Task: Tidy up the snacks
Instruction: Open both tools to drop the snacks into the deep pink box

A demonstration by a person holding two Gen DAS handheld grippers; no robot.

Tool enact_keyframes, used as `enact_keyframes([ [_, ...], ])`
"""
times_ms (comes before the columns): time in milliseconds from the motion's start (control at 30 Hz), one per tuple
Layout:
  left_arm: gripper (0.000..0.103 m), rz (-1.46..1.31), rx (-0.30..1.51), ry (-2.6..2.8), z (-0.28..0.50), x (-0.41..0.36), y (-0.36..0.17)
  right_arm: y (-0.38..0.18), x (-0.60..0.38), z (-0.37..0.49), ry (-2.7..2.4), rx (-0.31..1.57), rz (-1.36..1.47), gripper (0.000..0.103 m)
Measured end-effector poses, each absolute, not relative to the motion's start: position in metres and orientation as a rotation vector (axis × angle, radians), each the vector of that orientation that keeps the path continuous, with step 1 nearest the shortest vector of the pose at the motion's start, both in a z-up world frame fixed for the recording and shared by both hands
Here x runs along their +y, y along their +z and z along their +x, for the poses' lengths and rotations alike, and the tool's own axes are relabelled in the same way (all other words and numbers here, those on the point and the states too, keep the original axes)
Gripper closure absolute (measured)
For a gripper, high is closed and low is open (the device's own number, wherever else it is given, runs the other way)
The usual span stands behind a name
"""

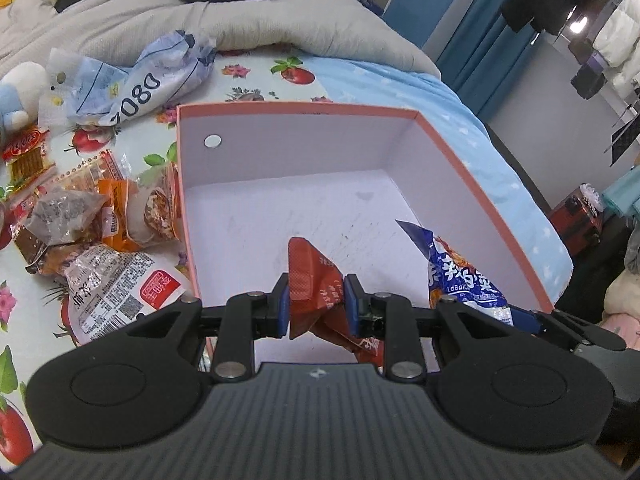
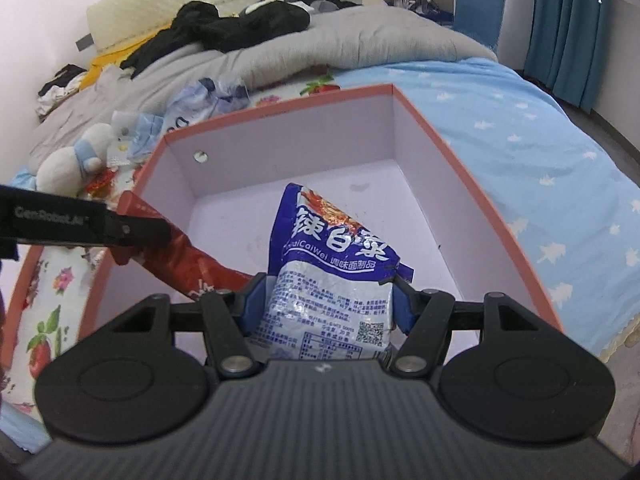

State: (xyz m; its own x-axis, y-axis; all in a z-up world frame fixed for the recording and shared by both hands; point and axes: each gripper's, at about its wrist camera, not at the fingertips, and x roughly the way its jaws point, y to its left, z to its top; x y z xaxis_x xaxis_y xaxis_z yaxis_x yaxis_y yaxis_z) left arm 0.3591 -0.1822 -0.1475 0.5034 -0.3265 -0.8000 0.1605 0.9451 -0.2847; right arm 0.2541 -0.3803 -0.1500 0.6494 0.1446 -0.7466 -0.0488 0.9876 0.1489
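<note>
A home bedroom: bed [image 2: 520, 128] with grey duvet [image 2: 320, 48], plush toy [image 2: 76, 156], blue curtains [image 2: 568, 32].

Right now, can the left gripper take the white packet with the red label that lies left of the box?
Probably not: the left gripper is shut on the red packet over the box. The white packet lies uncovered outside.

Left wrist view sits right behind the left tongs [image 1: 316, 304], looking steeply down and forward into the pink-rimmed box [image 1: 300, 109] just ahead of them, the bed [image 1: 400, 76] beyond. Right wrist view rides behind the right tongs [image 2: 326, 304], same downward tilt, close over the same box [image 2: 280, 106]. Both share the box interior and the grey duvet [image 2: 360, 40] past it. The left tongs [image 2: 132, 232] poke in at the right view's left edge; the right tongs' tip [image 1: 528, 318] shows beside the left tongs, at the right.
</note>
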Motion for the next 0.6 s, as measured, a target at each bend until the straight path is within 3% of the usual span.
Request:
enact_keyframes([
  [67,0.070,-0.210,1.003,-0.305,0.360,-0.180,-0.147,-0.153,-0.381,0.254,0.100,0.866,0.136,0.036],
  [133,0.061,-0.231,0.992,-0.296,0.357,-0.177,-0.143,-0.154,-0.381,0.253,0.081,0.879,0.132,0.035],
  [167,0.053,-0.227,0.986,-0.285,0.355,-0.177,-0.141,-0.154,-0.380,0.252,0.070,0.882,0.127,0.032],
  [233,0.047,-0.216,0.965,-0.273,0.348,-0.176,-0.133,-0.151,-0.380,0.248,0.064,0.880,0.128,0.023],
  [267,0.046,-0.212,0.954,-0.275,0.344,-0.175,-0.129,-0.149,-0.380,0.244,0.064,0.875,0.127,0.019],
  [600,0.045,-0.201,0.875,-0.275,0.285,-0.155,-0.082,-0.115,-0.370,0.201,0.088,0.817,0.159,0.019],
])
